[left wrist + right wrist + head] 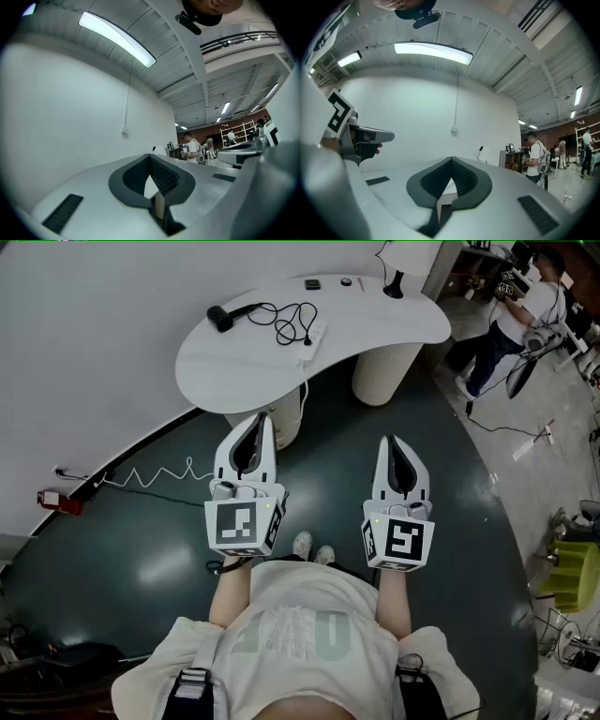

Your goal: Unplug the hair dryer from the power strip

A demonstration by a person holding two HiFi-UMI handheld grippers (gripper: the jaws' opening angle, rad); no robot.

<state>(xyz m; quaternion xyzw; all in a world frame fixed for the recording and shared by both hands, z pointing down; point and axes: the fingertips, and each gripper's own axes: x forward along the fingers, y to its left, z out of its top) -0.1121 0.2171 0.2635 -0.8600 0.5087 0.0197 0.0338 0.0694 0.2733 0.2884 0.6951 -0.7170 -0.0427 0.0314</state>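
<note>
Hair dryer (220,317), black, lies on the left part of a white curved table (403,326) at the far side of the room, well apart from both grippers. Its black cord (293,322) runs in loose loops to a white power strip (315,334) just beside it on the tabletop. The cord's end reaches the strip, though the plug itself is too small to make out. The person stands on a dark green floor (459,521), shoes (314,547) visible below, and holds both tools level and side by side in front of the body. The left gripper (263,420) has its jaws pressed together with nothing between them. The right gripper (391,441) is likewise closed and empty, and both point toward the table. A white wall and ceiling strip lights fill both gripper views beyond the closed tips. Two small dark items (328,283) and a black stand (395,284) sit along the table's far edge. A white cable (155,474) zigzags across the floor at left, near a red object (58,502). Another person (511,320) stands by equipment at the upper right.
</note>
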